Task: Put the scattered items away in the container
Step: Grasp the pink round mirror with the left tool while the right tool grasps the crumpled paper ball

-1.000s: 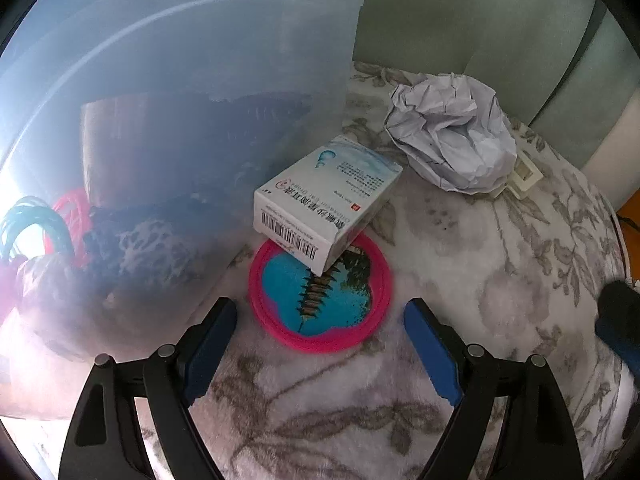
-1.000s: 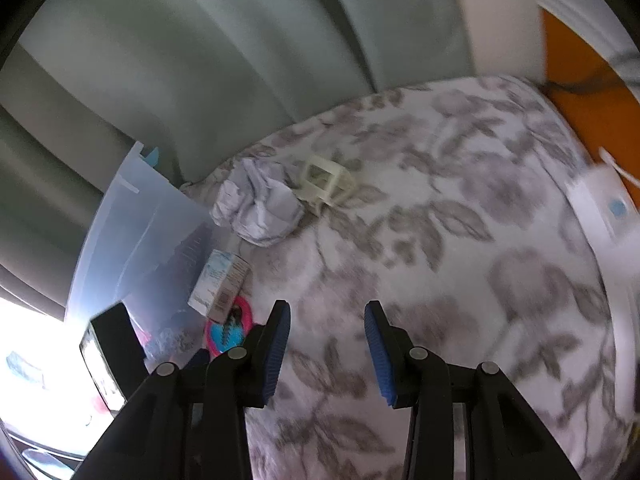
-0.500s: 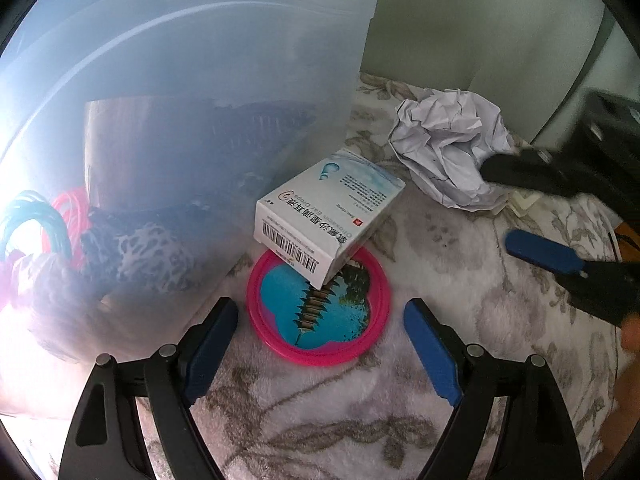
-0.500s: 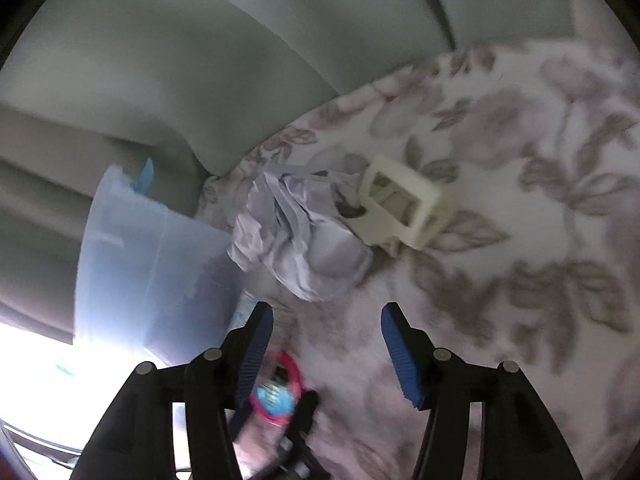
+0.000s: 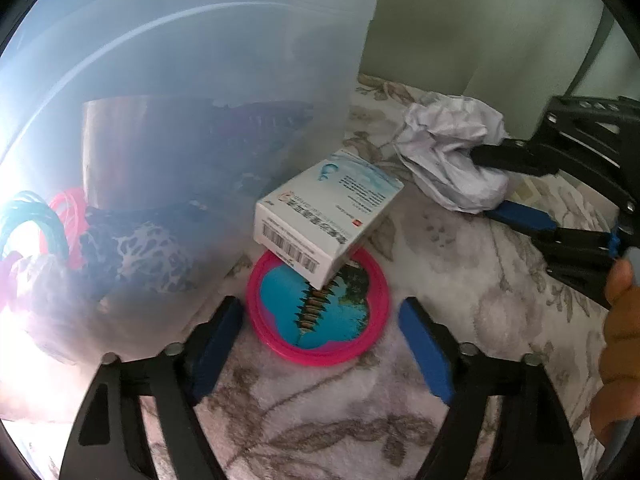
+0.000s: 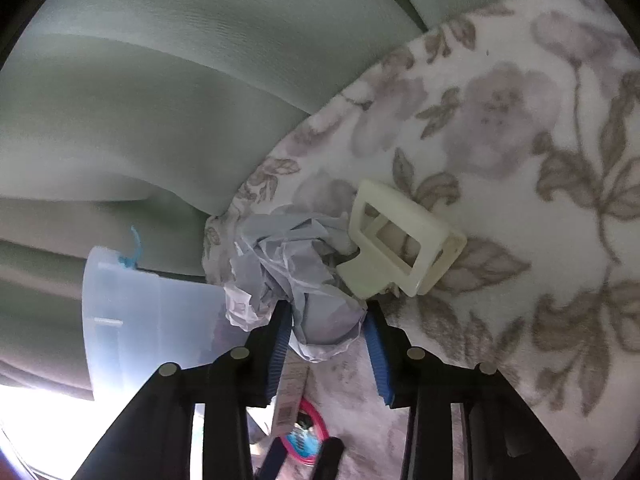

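A crumpled white paper ball (image 6: 292, 276) lies on the floral blanket beside the clear plastic container (image 5: 160, 120). My right gripper (image 6: 326, 320) has its fingers on either side of the paper ball, touching it, not squeezed shut; it also shows in the left wrist view (image 5: 492, 184). A white medicine box (image 5: 324, 220) leans on a pink round mirror (image 5: 320, 312) against the container wall. My left gripper (image 5: 320, 344) is open and empty, just in front of the mirror. A cream hair claw clip (image 6: 400, 248) lies right of the paper.
The container holds leopard-print fabric (image 5: 132, 248), pink and teal hoops (image 5: 52, 216) and a dark item. A grey-green curtain (image 6: 160, 80) hangs behind the floral blanket (image 6: 520, 160). A hand (image 5: 616, 340) holds the right gripper at the right edge.
My right gripper has moved forward and down onto the paper ball, its fingers now around it. My left gripper has stayed nearly still, open before the mirror.
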`<state>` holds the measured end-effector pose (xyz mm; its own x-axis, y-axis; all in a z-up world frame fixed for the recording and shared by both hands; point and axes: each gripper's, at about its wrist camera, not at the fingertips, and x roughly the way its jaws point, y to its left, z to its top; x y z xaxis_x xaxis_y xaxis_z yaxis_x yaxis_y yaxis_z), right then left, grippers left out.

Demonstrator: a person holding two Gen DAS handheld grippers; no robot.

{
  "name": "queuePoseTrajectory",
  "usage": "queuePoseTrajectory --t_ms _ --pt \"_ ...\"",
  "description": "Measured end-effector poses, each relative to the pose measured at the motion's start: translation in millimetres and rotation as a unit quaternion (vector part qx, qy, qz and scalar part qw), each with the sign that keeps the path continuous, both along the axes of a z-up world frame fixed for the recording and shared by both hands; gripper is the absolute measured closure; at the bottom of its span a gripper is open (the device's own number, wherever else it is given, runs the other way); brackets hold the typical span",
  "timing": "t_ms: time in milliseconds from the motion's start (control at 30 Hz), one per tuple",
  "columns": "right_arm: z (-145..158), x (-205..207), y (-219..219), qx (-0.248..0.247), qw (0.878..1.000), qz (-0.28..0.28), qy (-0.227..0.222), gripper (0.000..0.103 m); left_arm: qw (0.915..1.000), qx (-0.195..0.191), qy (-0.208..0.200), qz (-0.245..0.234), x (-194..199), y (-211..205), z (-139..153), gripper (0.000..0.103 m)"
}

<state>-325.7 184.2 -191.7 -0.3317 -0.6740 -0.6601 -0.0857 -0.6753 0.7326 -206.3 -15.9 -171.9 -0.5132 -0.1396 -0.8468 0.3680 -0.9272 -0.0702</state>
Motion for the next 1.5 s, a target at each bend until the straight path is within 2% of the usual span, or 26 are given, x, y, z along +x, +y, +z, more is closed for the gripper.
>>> queuePoseTrajectory --t_ms 467,567,700,967,1033,1100,1500 --pt "11.9 41.3 11.7 0.019 1.000 -0.001 0.023 0.064 0.9996 -0.009 -0.002 -0.028 -9.8 -7.4 7.5 0.031" --pt "14.1 60.6 28.9 0.019 1.000 -0.007 0.020 0.064 0.9991 -0.011 -0.005 -0.041 -9.4 -5.5 10.0 0.031" --pt "13.1 84.1 43.0 0.022 0.999 -0.023 0.014 0.064 0.9986 -0.012 -0.005 -0.052 -8.2 -6.3 12.4 0.031" --pt "17.8 127.5 75.2 0.000 0.997 -0.072 0.006 0.065 0.9968 0.014 -0.014 -0.077 -8.8 -10.5 18.5 0.031" --pt "19.3 137.2 80.4 -0.006 0.996 -0.085 0.005 0.065 0.9964 0.019 -0.018 -0.081 1.4 5.9 21.3 0.031" --pt "22.1 146.1 84.0 -0.009 0.996 -0.090 0.006 0.065 0.9964 0.021 -0.018 -0.080 29.6 45.6 25.7 0.031" --pt "54.5 200.1 101.9 -0.029 0.992 -0.121 0.034 0.065 0.9941 0.037 0.000 -0.102 55.9 40.7 61.1 0.031"
